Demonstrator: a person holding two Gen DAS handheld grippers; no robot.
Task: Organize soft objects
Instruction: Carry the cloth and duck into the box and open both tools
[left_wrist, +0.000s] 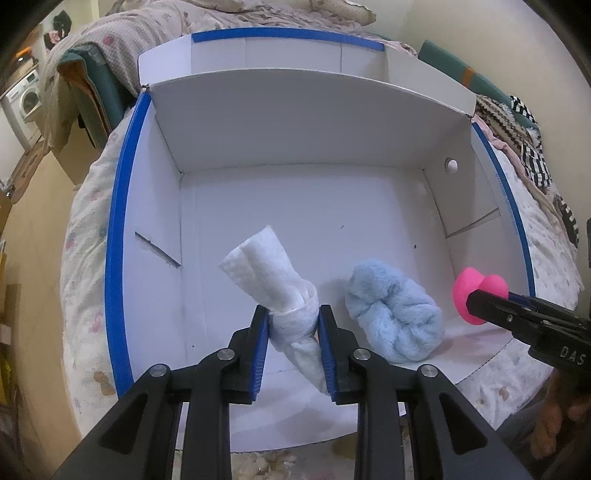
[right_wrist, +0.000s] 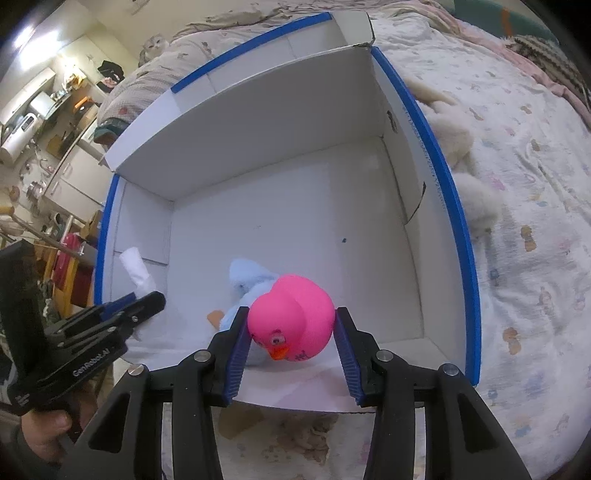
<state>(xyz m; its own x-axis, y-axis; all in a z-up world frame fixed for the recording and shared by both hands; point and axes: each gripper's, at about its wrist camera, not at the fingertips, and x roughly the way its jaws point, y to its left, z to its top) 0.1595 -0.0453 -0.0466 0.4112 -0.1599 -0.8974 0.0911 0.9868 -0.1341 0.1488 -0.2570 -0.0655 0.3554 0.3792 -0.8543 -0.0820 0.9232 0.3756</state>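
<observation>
A bed (right_wrist: 535, 155) under a pale patterned quilt fills the scene, with heaped blankets at its far end and a cluttered room off to the left. On the quilt sits an open white box (left_wrist: 295, 147) edged in blue tape (left_wrist: 118, 240), its far flap standing up.

The left tongs (left_wrist: 293, 343) point steeply down into the near part of the box and are clamped on a knotted white cloth (left_wrist: 280, 295). The blue pads (left_wrist: 260, 354) press the knot from both sides; one end of the cloth sticks up and away to the left, the other hangs down between the fingers.

Just to the right of it a rolled blue towel (left_wrist: 395, 317) lies on the box floor, free of either tool.

The right tongs (right_wrist: 291, 347) also point down, over the near right part of the box, and are clamped on a pink duck (right_wrist: 295, 314). Both pads touch its sides, and its orange beak faces the camera. From this view the duck sits in front of the towel (right_wrist: 247, 277); I cannot tell whether it touches the towel or the floor.

In the left view the duck (left_wrist: 476, 291) shows at the tip of the right tool, close to the right wall. A hand (right_wrist: 44, 432) grips the left tool's handle at the lower left of the right view
</observation>
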